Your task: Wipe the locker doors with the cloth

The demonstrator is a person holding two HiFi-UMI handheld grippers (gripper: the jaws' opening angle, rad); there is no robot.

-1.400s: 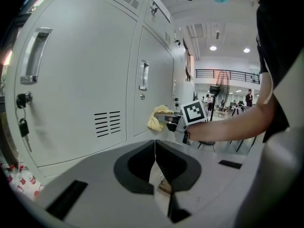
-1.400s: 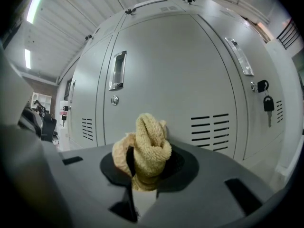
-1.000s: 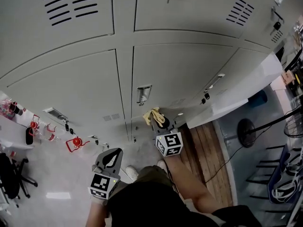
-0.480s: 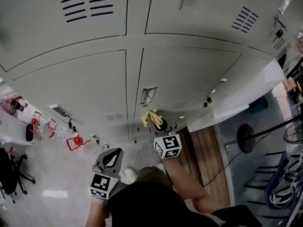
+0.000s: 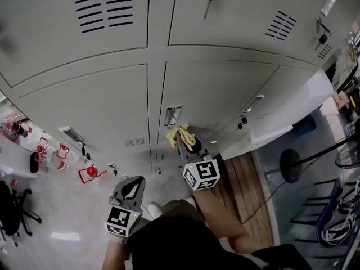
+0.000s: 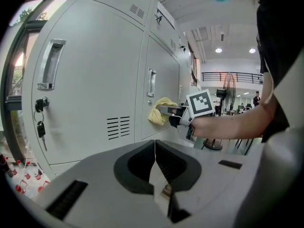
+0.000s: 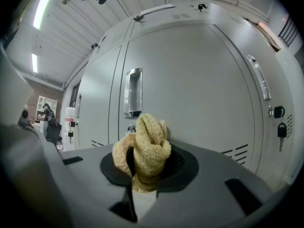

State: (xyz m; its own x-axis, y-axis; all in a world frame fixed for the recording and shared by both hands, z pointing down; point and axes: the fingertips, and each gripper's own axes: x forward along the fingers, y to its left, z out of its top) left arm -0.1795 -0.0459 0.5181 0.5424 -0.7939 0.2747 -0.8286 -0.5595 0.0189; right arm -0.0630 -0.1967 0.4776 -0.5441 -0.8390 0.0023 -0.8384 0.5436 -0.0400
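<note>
Fingers of the right gripper [image 7: 144, 170] are clamping the yellow cloth [image 7: 145, 144], holding it against the locker door [image 7: 199, 89] just below its handle [image 7: 133, 93]. Wiping looks under way; next, sweeping across bare panel. The left gripper [image 6: 154, 161], jaws together, is idling empty.

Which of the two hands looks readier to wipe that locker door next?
The right. The right gripper holds the yellow cloth up at the locker door, just below the handle. The left gripper is shut, empty and hangs back from the lockers.
</note>
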